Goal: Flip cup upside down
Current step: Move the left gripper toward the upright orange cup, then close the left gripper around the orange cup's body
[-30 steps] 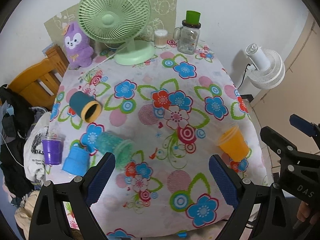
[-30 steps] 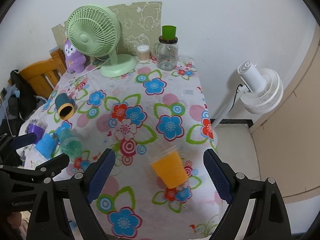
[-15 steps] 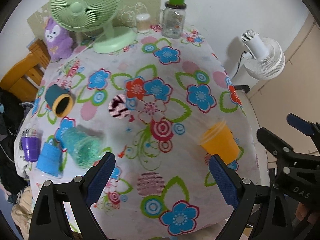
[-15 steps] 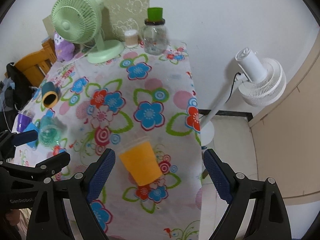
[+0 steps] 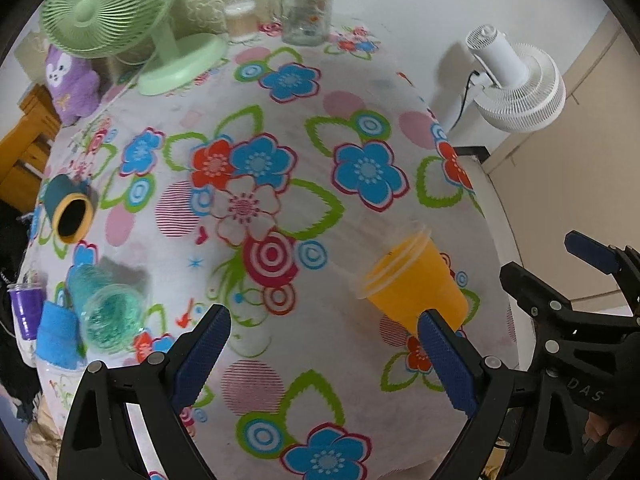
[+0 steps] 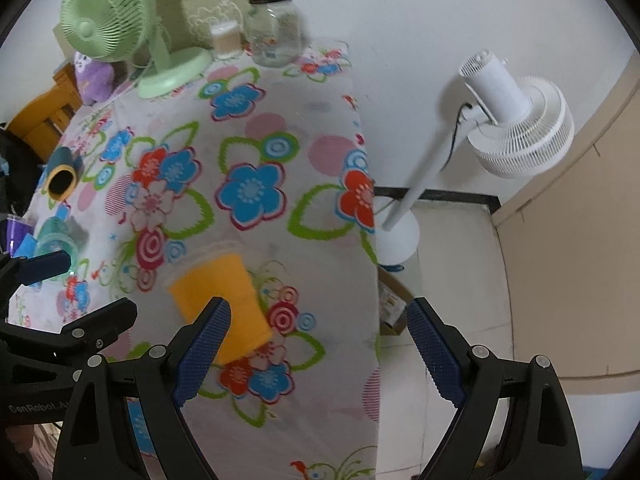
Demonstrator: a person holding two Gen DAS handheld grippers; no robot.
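Floral tablecloth [image 5: 360, 92] fills my view; the orange cup [image 5: 416, 284] lies at four o'clock. My left gripper [image 5: 324, 360] and right gripper [image 6: 318, 354] are both spread, empty.

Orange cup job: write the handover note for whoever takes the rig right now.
Left gripper: open, empty, above the table's near edge.
Right gripper: open, empty, near the table's right edge; its left finger overlaps the cup in view, contact unclear.
Orange cup: on the floral tablecloth near the right edge, looks tilted or on its side, rim toward the far side.
Done: nothing gripped yet.
Left: grasp the cup, set it rim-down.
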